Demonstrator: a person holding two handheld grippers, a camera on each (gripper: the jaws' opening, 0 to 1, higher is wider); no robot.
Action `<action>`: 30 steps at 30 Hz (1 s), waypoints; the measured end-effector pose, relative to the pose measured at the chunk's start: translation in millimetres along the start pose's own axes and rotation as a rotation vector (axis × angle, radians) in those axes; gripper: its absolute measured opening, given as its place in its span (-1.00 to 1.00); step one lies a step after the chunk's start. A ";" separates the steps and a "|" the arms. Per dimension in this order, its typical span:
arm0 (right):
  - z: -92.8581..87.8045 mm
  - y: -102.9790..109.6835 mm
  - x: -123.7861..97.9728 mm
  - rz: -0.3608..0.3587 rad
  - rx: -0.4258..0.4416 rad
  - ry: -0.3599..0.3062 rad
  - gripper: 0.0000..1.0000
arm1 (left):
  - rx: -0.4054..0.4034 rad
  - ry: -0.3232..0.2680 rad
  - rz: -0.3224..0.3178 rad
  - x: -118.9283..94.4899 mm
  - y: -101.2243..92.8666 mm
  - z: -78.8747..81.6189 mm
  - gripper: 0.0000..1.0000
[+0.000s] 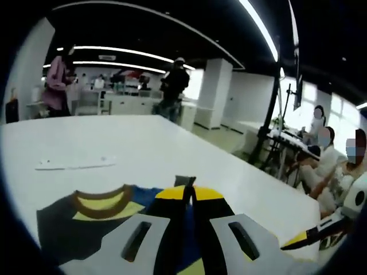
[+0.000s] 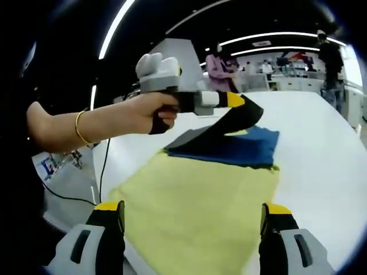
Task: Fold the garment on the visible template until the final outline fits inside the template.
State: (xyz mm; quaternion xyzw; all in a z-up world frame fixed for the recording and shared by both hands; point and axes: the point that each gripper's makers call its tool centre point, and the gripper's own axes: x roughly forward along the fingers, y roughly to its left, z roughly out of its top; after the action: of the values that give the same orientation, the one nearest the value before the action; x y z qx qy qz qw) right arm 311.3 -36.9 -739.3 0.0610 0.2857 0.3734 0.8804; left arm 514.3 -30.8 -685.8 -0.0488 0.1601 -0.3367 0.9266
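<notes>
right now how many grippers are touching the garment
1. The left gripper is shut on a lifted dark fold of the garment. The right gripper hangs open above the yellow part, apart from it.

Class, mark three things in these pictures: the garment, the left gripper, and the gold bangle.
garment point(image 2: 200, 206), right gripper view, on its flat yellow part.
left gripper point(image 2: 243, 101), right gripper view, at its yellow tips shut on dark cloth.
gold bangle point(image 2: 80, 127), right gripper view, on the band at the wrist.

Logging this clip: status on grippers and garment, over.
Left gripper shut on garment, lifting a dark flap. Right gripper open, over the yellow part. White table; nothing in the way.
</notes>
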 end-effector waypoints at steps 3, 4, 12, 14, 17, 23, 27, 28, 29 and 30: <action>-0.2 -0.3 -0.2 -0.001 0.003 0.000 0.96 | 0.002 0.007 -0.006 3.9 -3.6 -3.3 -0.99; -0.2 -0.8 -0.5 -0.002 0.003 0.000 0.96 | 0.005 0.013 -0.008 5.3 -4.9 -5.5 -0.99; -0.6 -5.3 -3.6 -0.012 0.006 -0.004 0.96 | 0.019 0.069 -0.026 13.6 -13.7 -27.3 -0.99; -0.6 -6.0 -4.3 -0.016 0.003 -0.003 0.96 | 0.029 0.088 -0.033 15.3 -15.4 -35.0 -0.99; 0.1 -6.5 -5.0 -0.017 0.007 -0.009 0.97 | 0.023 0.123 -0.064 16.5 -22.7 -47.3 -0.97; -0.3 -7.2 -5.1 -0.018 0.007 -0.011 0.97 | 0.038 0.160 -0.143 13.2 -43.4 -63.7 -0.78; -0.2 -6.9 -5.7 -0.014 0.008 -0.009 0.98 | 0.064 0.150 -0.173 12.6 -52.0 -61.6 -0.43; -0.2 -6.9 -5.8 -0.014 0.009 -0.009 0.98 | 0.070 0.145 -0.176 12.4 -52.8 -60.2 -0.34; -0.3 -7.0 -6.1 -0.013 0.009 -0.007 0.98 | 0.076 0.133 -0.183 11.6 -54.2 -57.2 -0.23; -0.6 -7.0 -6.5 -0.011 0.010 -0.004 0.98 | 0.074 0.129 -0.185 11.0 -54.4 -55.6 -0.14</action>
State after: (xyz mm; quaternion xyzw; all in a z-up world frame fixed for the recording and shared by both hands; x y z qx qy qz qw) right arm 311.7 -46.5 -739.1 0.0644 0.2861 0.3670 0.8828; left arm 470.9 -78.7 -730.4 -0.0074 0.2016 -0.4289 0.8806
